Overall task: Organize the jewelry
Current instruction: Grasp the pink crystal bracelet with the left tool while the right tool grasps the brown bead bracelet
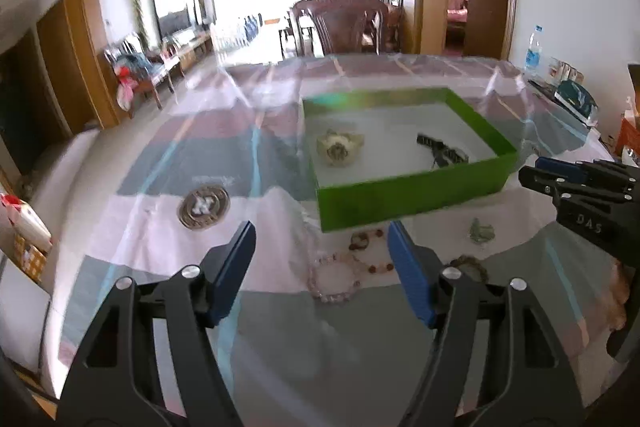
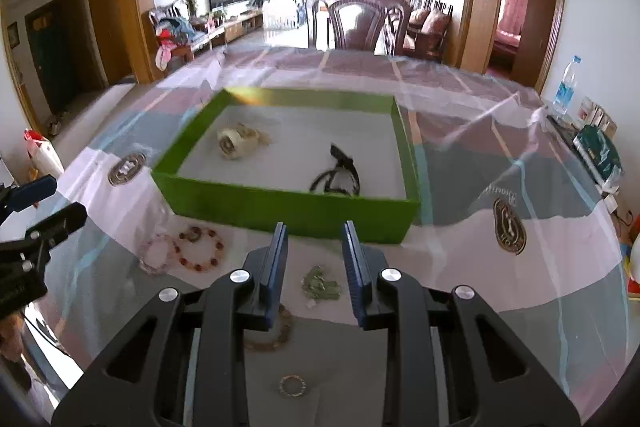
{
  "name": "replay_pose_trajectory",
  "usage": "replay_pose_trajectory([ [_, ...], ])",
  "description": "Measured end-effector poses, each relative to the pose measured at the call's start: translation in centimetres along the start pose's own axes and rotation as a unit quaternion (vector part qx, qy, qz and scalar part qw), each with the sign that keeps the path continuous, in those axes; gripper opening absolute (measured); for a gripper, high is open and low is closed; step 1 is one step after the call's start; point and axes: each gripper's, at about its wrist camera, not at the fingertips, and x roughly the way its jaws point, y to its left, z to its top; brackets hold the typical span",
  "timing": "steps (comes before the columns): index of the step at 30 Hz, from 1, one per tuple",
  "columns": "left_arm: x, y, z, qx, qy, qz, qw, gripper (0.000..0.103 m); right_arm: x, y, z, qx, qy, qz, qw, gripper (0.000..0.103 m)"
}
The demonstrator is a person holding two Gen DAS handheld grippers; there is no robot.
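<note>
Two watches already in the green box [image 2: 288, 209]: cream watch [image 2: 239, 143] far-left of the R gripper [image 2: 315, 247], black watch [image 2: 338, 175] straight ahead of it. Rest of the jewelry sits on the table, on the near side of the box wall.

R gripper: jaws parted, nothing held, hovering over the green piece [image 2: 321, 286], which lies right under and between its fingers. L gripper [image 1: 321, 251]: spread wide, empty, above the pink bead bracelet [image 1: 334, 281] and red bead bracelet [image 1: 370, 253].

Risks, my guess:
- Pink and red bracelets overlap, so a grab on one prob drags the other or snags beads.
- Green piece is small and flat-ish; fingers could slide off or pinch the clear plastic table cover [image 2: 500, 155] with it. Cover is wrinkled, may lift.
- Brown bead bracelet [image 2: 276, 337] half hidden under R gripper's left finger; could get knocked.
- Small ring [image 2: 293, 385] close behind the R fingers, easy to miss.
- Box wall stands just ahead of both grippers; need to clear it on transfer, else box shoves back.

Also around: water bottle [image 2: 565, 87] and clutter far right, chair [image 2: 360, 19] beyond table. Not in the way.
</note>
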Motion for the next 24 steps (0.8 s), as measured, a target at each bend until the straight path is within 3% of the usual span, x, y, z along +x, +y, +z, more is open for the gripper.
replay_pose_trajectory([
  [4, 3.2, 0.5, -1.2, -0.006, 0.056, -0.011, 0.9984, 0.05, 2.3, -1.7, -1.4, 0.022, 0.042, 0.014, 0.999, 0.028],
  [8, 4.8, 0.7, -2.6, -0.01, 0.091, -0.023, 0.9955, 0.05, 3.8, -2.3, -3.2, 0.034, 0.082, 0.042, 0.995, 0.028],
  [14, 6.9, 0.2, -3.2, 0.002, 0.115, -0.03, 0.9929, 0.047, 5.5, 0.7, -5.0, -0.009, 0.121, 0.086, 0.989, 0.028],
  [16, 8.0, 0.2, -3.4, 0.001, 0.13, -0.031, 0.991, 0.037, 6.5, 1.4, -5.3, -0.015, 0.134, 0.089, 0.987, 0.028],
  [21, 10.2, 0.2, -3.9, -0.001, 0.154, -0.034, 0.9874, 0.032, 7.5, 2.8, -5.8, -0.036, 0.14, 0.076, 0.987, 0.028],
  [24, 10.8, 0.3, -4.1, 0.0, 0.157, -0.032, 0.987, 0.024, 7.5, 3.0, -6.1, -0.043, 0.138, 0.072, 0.987, 0.026],
])
